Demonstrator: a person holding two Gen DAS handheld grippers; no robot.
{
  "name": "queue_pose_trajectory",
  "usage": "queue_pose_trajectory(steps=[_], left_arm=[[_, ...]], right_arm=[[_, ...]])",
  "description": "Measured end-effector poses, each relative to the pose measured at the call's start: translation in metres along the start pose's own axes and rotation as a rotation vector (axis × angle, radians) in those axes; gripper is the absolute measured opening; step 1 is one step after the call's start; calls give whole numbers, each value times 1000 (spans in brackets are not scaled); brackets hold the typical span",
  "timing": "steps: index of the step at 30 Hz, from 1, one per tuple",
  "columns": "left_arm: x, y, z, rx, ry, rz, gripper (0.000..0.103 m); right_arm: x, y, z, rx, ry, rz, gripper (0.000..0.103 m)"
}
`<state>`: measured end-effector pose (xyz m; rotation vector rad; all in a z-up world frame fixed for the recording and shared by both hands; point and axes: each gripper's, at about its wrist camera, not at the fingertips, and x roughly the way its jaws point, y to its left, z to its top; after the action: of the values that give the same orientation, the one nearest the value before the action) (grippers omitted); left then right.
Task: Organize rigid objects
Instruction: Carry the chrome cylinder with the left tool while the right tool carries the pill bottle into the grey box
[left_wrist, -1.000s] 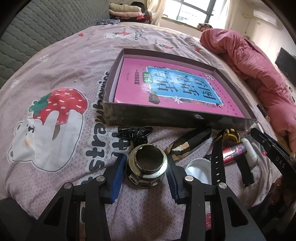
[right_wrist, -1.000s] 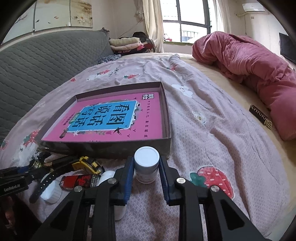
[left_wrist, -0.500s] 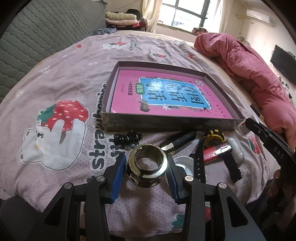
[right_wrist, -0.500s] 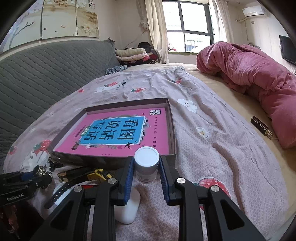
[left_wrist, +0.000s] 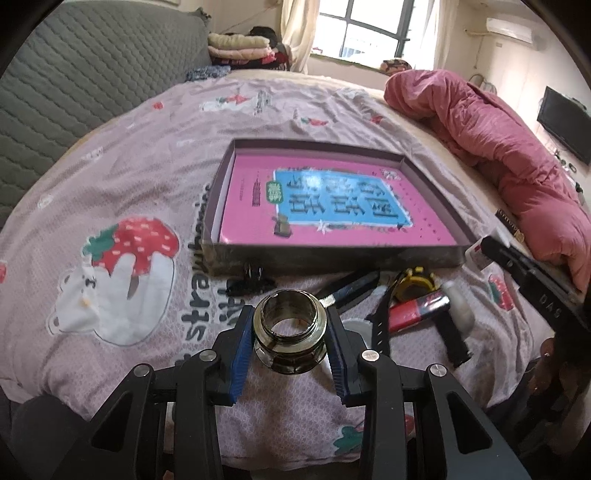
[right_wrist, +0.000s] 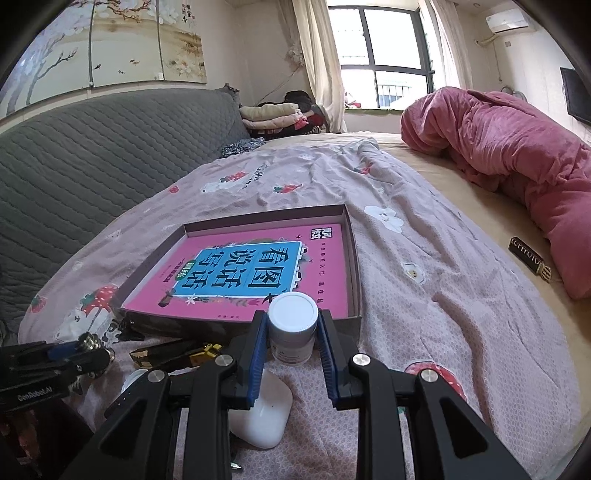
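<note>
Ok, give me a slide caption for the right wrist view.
Right gripper holds a white-capped bottle just short of the shallow box with the pink book.

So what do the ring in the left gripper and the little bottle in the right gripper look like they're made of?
The ring looks like metal, probably chromed or polished steel: shiny with mirror-like reflections, and ridges like threading near its rim. The little bottle looks like plastic: matte white, opaque body and cap with a printed label.

Both wrist fisheyes look closely down along their jaws, sharing the shallow box (left_wrist: 334, 258) (right_wrist: 236, 326) on the bed.
</note>
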<state>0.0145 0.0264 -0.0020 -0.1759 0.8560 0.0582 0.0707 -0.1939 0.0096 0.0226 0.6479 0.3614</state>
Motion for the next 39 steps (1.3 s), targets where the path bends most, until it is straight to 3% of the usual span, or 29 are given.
queue_pose_trajectory(steps=[11,17,27,39], left_arm=[[-6,-6,24,22,-105,2,38],[12,4,44,-39,-142,-5,38],[48,21,72,-128,-148,-14,38],[59,35,77,-67,-145,-18,38]], right_arm=[[-7,-4,1,-11,-35,-20,27],[-7,-1,3,-29,-44,-38,27],[-4,12,9,-59,-29,-99,27],[7,11,45,42,-49,-153,27]])
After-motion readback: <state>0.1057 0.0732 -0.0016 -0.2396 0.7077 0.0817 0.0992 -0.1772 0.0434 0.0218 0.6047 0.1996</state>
